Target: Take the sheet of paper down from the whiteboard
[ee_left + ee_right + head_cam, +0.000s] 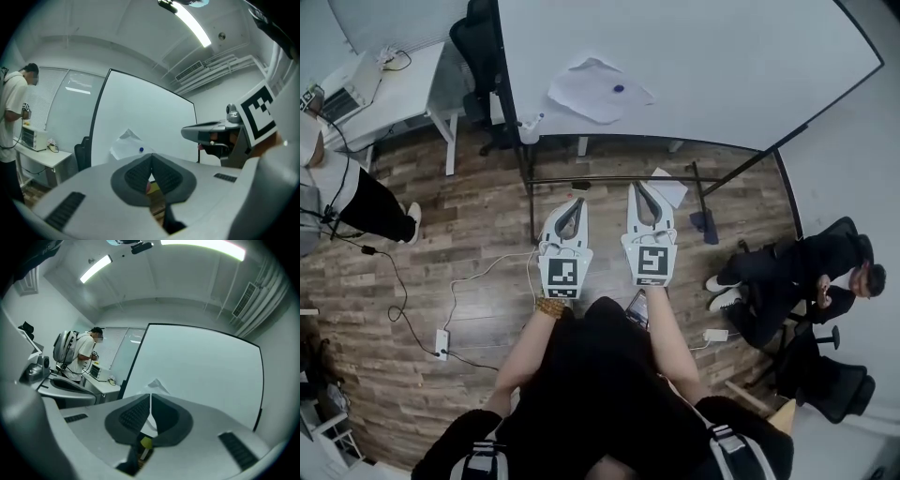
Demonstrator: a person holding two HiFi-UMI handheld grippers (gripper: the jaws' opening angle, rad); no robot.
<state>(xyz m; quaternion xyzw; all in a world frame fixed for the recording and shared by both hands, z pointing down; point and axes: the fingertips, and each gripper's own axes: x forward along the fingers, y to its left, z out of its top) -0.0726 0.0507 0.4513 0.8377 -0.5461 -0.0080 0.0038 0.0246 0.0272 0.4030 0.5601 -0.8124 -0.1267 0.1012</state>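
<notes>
A crumpled white sheet of paper (598,91) hangs on the big whiteboard (722,66), pinned by a small blue magnet (618,89). My left gripper (573,201) and right gripper (638,187) are held side by side, pointing level at the board, well short of it and lower than the sheet. Both are shut with nothing between the jaws. In the left gripper view the paper (125,145) and magnet (141,150) show just above the closed jaws (151,161). In the right gripper view the sheet's upper corner (157,386) peeks over the closed jaws (150,403).
The whiteboard stands on a black frame with floor bars (619,178). A loose sheet (668,187) lies by the frame. A person (356,202) stands at a white desk (389,89) at left, another sits at right (797,277). Cables and a power strip (442,343) lie on the wood floor.
</notes>
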